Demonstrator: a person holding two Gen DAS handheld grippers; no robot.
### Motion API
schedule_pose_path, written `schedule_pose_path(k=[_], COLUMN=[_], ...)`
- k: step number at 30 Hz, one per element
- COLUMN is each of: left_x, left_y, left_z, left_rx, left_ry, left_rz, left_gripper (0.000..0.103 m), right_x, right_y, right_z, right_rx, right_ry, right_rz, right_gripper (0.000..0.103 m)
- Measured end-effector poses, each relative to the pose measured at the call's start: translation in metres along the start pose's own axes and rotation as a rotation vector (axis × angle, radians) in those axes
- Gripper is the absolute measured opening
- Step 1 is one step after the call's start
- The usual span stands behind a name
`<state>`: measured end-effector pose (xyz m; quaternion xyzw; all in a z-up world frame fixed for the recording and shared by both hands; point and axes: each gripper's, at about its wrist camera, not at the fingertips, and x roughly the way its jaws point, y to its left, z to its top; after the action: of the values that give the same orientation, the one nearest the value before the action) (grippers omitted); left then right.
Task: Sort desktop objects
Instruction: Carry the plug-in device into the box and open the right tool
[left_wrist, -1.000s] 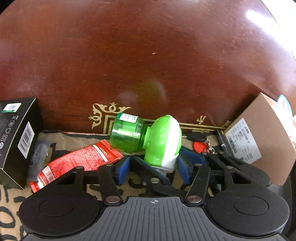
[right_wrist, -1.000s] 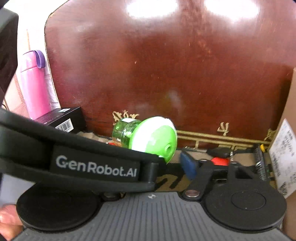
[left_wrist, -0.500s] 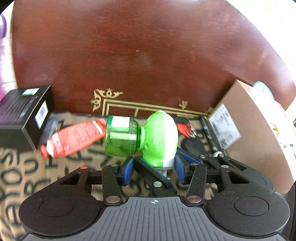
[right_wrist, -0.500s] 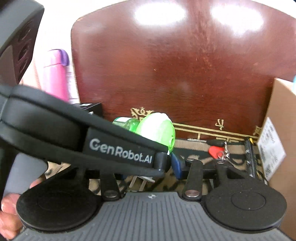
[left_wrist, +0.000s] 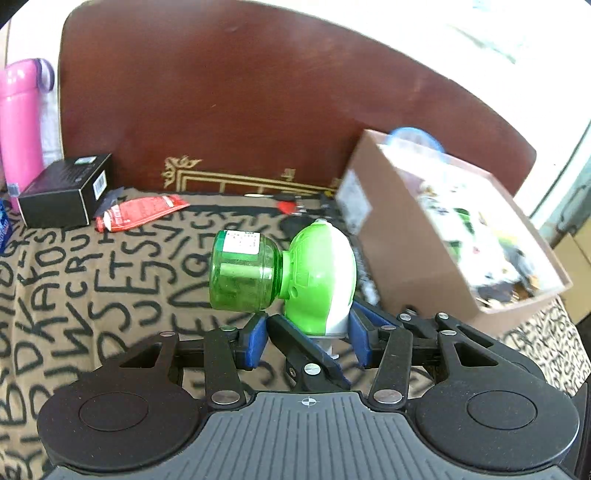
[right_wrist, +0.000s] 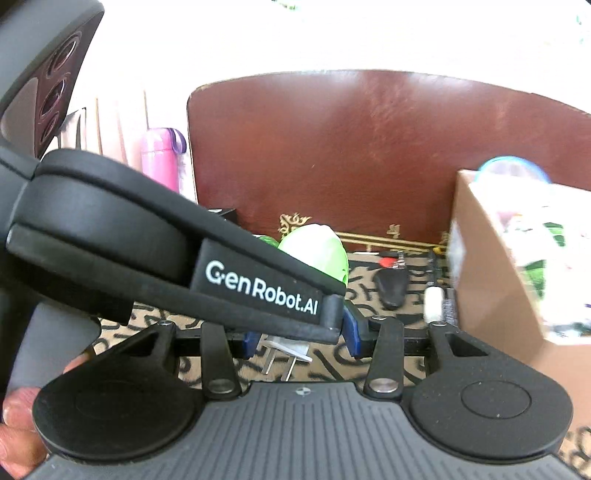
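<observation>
My left gripper (left_wrist: 308, 336) holds the green plug-in bottle (left_wrist: 280, 275). My blue pads (left_wrist: 255, 338) squeeze its green and white head from both sides. The see-through green jar part sticks out to the left of my gripper. The bottle is lifted up above the cloth with black letters (left_wrist: 92, 295) on the bench.

My right gripper (right_wrist: 299, 338) is close behind it. Its blue pads stand narrow on either side of the bottle's white plug end (right_wrist: 290, 349), where two metal pins poke out. The body of my left gripper covers that spot, so I cannot tell if the pads touch it or press on it.

To the right of my left gripper, very near, is a brown cardboard box (left_wrist: 413, 258) full of mixed things. Far ahead to the left lie a red packet (left_wrist: 144, 212) and a black box (left_wrist: 62, 192), side by side. A pink bottle (left_wrist: 18, 122) stands further left. Ahead of my right gripper a black key fob (right_wrist: 391, 286) lies on the cloth, near the cardboard box. A dark red chair back (left_wrist: 240, 110) stands behind it all.
</observation>
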<state>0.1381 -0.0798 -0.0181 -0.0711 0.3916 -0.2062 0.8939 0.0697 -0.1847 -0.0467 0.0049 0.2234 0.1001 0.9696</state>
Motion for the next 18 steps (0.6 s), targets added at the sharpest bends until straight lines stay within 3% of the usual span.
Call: schedule_pose_path(k=[9, 18], left_x=[-0.032, -0.031], left_y=[-0.064, -0.145], left_z=[-0.022, -0.027], left_rx=[0.081, 0.211], left_ry=[-0.033, -0.042], left_rz=[-0.046, -0.127], left_gripper=[0.050, 0.050], right_x=[-0.067, -0.122], right_y=[-0.021, -0.070], right_z=[-0.009, -0.018], right_rx=[0.026, 0.083], right_ry=[-0.077, -0.151], right_rz=[-0.071, -0.192], right_gripper=[0.050, 0.050])
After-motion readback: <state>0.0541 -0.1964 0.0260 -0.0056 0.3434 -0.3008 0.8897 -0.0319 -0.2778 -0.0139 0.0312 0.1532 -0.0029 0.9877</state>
